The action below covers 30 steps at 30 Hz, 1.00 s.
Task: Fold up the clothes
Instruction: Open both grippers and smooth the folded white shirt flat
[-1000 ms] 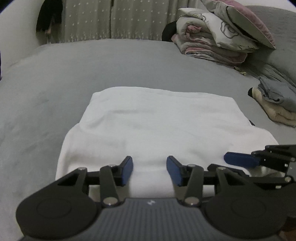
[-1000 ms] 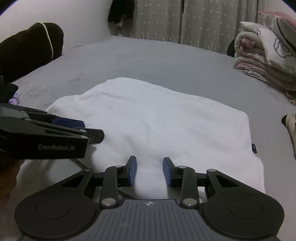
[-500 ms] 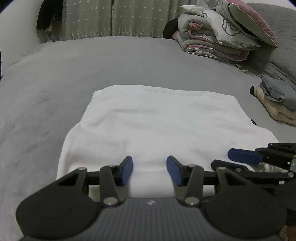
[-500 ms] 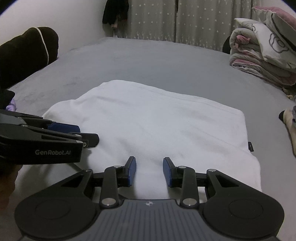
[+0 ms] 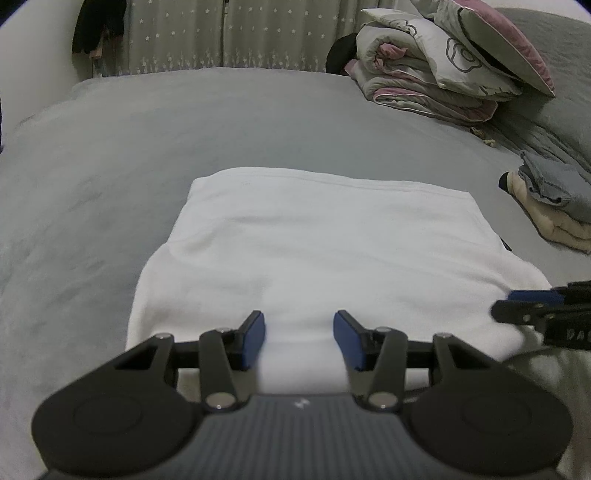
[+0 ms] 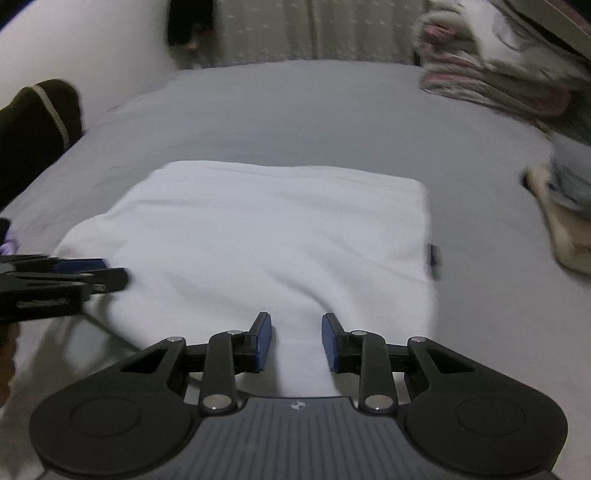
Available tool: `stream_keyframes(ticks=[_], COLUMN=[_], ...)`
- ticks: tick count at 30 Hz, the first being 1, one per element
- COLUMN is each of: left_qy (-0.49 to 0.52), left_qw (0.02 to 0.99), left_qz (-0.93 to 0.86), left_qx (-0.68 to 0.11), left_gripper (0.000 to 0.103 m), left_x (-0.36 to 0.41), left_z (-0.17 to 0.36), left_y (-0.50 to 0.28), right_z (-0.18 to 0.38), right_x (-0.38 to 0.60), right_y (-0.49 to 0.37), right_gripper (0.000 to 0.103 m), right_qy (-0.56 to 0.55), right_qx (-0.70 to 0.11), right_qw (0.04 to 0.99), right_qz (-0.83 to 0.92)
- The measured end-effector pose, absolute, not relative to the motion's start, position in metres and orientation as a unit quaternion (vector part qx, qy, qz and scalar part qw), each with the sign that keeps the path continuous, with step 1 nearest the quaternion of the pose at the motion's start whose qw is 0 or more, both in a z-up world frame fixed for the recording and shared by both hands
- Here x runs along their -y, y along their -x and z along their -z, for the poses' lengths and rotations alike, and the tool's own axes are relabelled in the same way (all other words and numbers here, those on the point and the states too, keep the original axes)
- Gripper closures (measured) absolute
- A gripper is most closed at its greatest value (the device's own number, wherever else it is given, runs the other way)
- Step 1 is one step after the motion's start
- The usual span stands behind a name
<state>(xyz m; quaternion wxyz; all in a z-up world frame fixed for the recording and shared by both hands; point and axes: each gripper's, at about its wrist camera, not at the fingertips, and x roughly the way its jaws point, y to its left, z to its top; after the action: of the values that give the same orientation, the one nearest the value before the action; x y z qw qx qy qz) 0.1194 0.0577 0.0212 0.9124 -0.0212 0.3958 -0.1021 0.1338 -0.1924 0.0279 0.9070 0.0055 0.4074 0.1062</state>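
Note:
A white folded garment (image 5: 325,240) (image 6: 280,229) lies flat on the grey bed (image 5: 147,140). My left gripper (image 5: 299,338) hovers over its near edge, left of the middle. Its jaws stand apart, and cloth shows in the gap without being visibly pinched. My right gripper (image 6: 296,339) is over the near edge close to the garment's right corner. Its jaws are closing with a ridge of white cloth between them, though the pads do not clearly press on it. Each gripper shows in the other's view, the right gripper (image 5: 517,306) at the right and the left gripper (image 6: 99,271) at the left.
A pile of rolled quilts and pillows (image 5: 443,74) sits at the far right of the bed. A small stack of folded clothes (image 5: 554,199) lies right of the garment. A dark bundle (image 6: 33,125) sits at the left edge. Curtains (image 5: 221,33) hang behind the bed.
My right gripper has slid rightwards along the near edge toward the garment's right corner, rolled a little, and narrowed its jaws. The left gripper and the garment have stayed put.

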Motion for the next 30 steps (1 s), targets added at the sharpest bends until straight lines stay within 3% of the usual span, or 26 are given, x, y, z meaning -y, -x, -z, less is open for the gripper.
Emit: stream_keyframes(ticks=[3,14,23,27,30], left_qy=[0.016,0.007,0.002,0.009,0.0], left_qw=[0.913,0.917,0.926,0.926,0.922], left_qz=[0.097,0.086,0.083,0.082,0.081], left_qx=[-0.395,-0.389,-0.369,-0.369,-0.378], left_gripper=[0.065,0.065,0.057,0.058,0.058], left_x=[-0.063,-0.094,-0.095,-0.092,-0.089], left_z=[-0.022,-0.024,-0.032,-0.031,-0.025], left_y=[-0.12,-0.115,-0.112,-0.118,-0.124], right_z=[-0.028,-0.028,-0.049,-0.037,-0.027], right_x=[0.211,0.237,0.233,0.223,0.203], right_y=[-0.134,-0.13,-0.149,-0.186,-0.215], right_gripper=[0.076,0.074,0.065,0.065,0.065], right_qy=[-0.031,-0.04,-0.039,-0.072,-0.032], right_qx=[-0.419,-0.438,-0.356,-0.365,-0.384], right_qw=[0.903,0.895,0.932,0.924,0.918], right_qz=[-0.096,-0.08,-0.056,-0.088,-0.098])
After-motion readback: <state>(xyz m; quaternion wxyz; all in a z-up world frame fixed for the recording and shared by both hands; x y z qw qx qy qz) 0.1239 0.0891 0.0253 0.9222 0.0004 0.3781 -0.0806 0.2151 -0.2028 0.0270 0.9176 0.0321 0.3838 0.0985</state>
